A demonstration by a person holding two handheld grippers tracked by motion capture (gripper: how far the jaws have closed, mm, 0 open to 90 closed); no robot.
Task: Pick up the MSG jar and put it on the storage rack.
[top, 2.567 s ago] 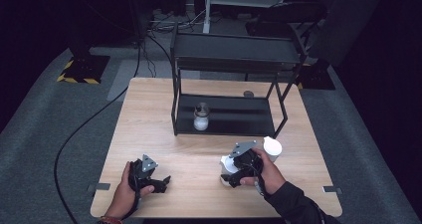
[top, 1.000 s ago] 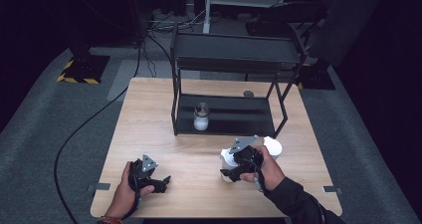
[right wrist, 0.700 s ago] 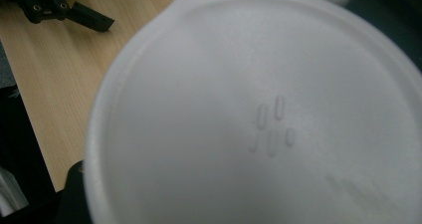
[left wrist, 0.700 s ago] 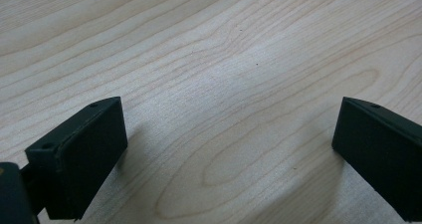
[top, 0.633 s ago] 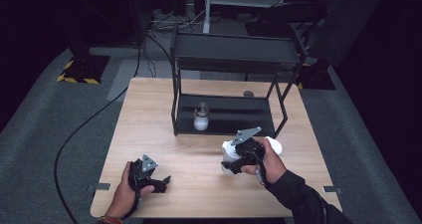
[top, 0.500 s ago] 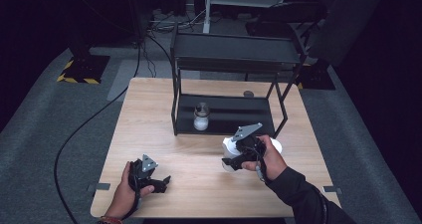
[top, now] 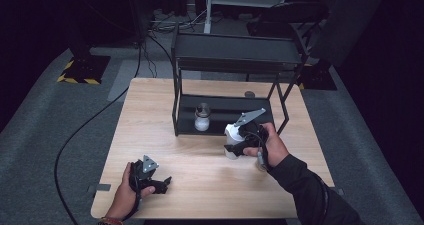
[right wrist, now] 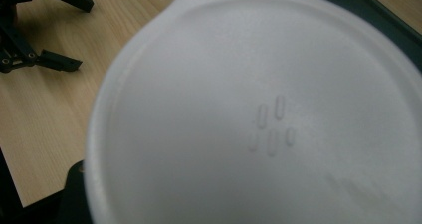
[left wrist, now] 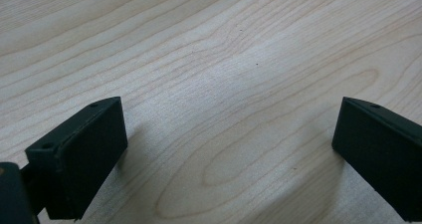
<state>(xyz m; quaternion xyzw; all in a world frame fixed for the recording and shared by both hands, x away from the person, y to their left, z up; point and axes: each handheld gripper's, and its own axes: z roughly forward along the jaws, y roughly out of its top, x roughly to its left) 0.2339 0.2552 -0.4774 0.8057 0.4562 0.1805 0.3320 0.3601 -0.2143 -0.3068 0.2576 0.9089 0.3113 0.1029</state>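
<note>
My right gripper [top: 234, 146] is shut on a white round container [top: 231, 134] and holds it above the table, just in front of the black rack [top: 235, 52]. The right gripper view looks straight at the container's flat white face [right wrist: 259, 129], which bears a few small raised marks. A small glass jar [top: 202, 118] with white contents stands on the rack's lower shelf [top: 225, 110], left of the held container. My left gripper [top: 161, 183] rests on the table near the front left, open, with bare wood between its jaws [left wrist: 229, 149].
The wooden table [top: 150, 135] has free room between the two hands and along its left side. The rack stands at the back middle, and its top shelf overhangs the lower one. A black cable [top: 85, 130] runs over the grey floor at the left. The left gripper [right wrist: 35, 32] lies beyond the container.
My right hand has lifted the white container off the table and carried it away from the person, toward the rack's lower shelf. The left hand has stayed where it was.
</note>
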